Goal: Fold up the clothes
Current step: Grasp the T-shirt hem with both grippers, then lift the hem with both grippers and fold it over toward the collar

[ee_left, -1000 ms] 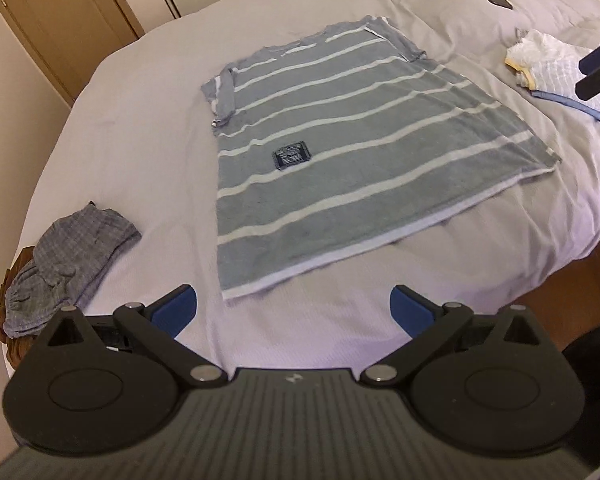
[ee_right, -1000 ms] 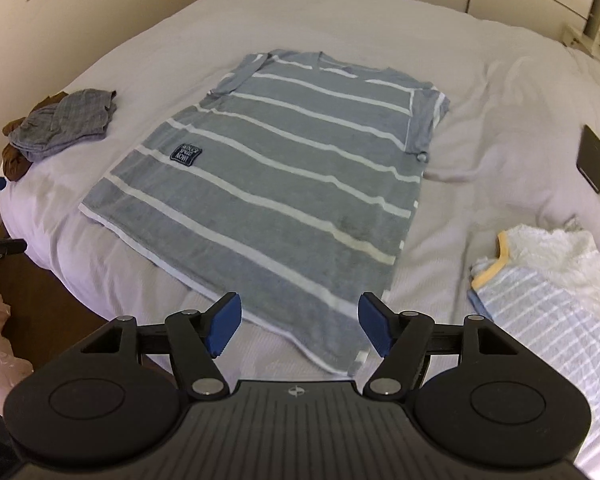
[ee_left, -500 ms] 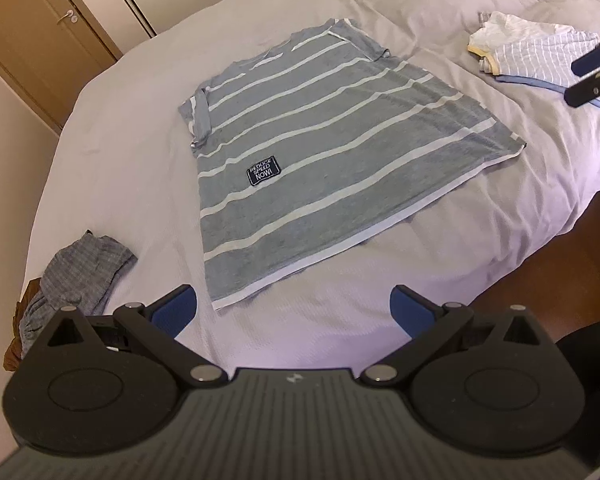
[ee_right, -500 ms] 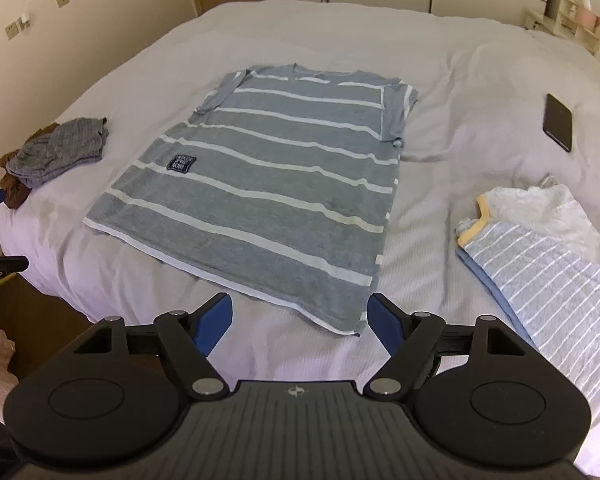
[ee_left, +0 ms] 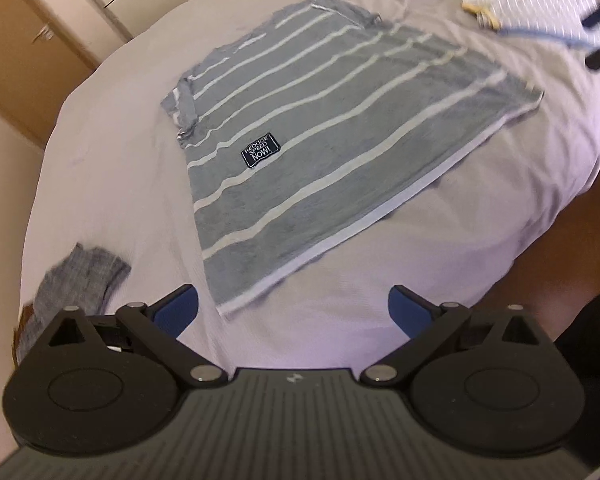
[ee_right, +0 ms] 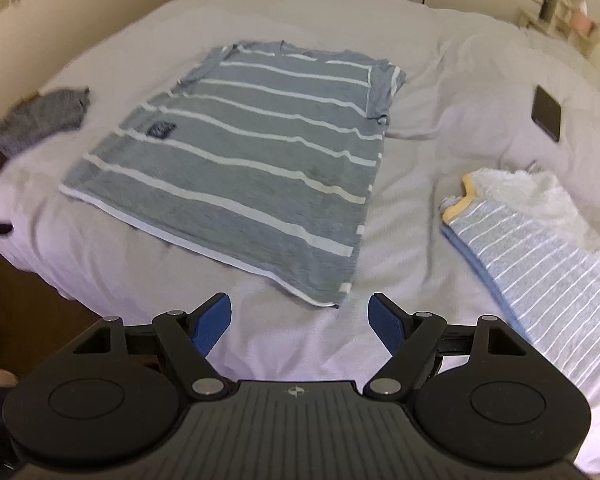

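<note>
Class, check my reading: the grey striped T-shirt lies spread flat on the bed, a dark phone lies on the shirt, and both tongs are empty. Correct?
One slip. The right wrist view shows the phone on the bed, apart from the grey striped T-shirt. The rest stands.

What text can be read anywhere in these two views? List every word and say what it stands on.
"REDUCE SPEED NOW!" in white letters on the dark patch sewn on the grey striped T-shirt, read in the left wrist view.
The same patch in the right wrist view: too blurred to read.
A small emblem on the left gripper's body and another on the right gripper's body: symbols, no letters.
Nothing else bears readable text.
</note>
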Demonstrator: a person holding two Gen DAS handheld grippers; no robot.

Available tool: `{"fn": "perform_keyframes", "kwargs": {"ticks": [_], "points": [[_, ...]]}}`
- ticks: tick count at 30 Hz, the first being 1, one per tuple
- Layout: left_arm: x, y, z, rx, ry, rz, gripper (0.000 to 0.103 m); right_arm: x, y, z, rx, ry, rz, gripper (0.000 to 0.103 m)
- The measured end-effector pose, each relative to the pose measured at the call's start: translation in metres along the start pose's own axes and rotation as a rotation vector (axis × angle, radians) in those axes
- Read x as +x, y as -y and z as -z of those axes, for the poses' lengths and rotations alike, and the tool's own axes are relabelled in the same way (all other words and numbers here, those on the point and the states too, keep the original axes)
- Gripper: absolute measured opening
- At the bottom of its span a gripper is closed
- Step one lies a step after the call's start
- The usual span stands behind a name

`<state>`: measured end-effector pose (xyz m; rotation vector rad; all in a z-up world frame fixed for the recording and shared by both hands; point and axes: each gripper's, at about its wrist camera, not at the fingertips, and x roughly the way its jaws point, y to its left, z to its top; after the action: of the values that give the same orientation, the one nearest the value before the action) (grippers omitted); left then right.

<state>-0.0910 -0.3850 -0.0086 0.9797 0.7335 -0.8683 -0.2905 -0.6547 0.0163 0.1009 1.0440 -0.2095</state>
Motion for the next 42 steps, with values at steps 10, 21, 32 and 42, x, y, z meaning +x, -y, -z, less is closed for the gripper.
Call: {"fn": "perform_keyframes", "kwargs": {"ticks": [10, 21, 32, 42], "points": [[0.095, -0.010, 0.035, 0.411, 0.007, -0.010, 0.061, 0.080, -0.050, 0.001, -0.396, -0.090, 0.090, 0.056], [0.147, -0.007, 0.044, 0.745, 0.118, -0.068, 0.019, 0.125, -0.066, 0.018, -0.603, -0.130, 0.136, 0.060], [0.137, -0.031, 0.012, 0.552, 0.146, -0.067, 0.003, 0.165, -0.069, 0.055, -0.959, -0.012, 0.241, 0.058], [0.114, -0.036, -0.001, 0.580, 0.151, -0.058, 0.001, 0.158, -0.032, 0.027, -0.879, 0.042, 0.237, 0.000]]}}
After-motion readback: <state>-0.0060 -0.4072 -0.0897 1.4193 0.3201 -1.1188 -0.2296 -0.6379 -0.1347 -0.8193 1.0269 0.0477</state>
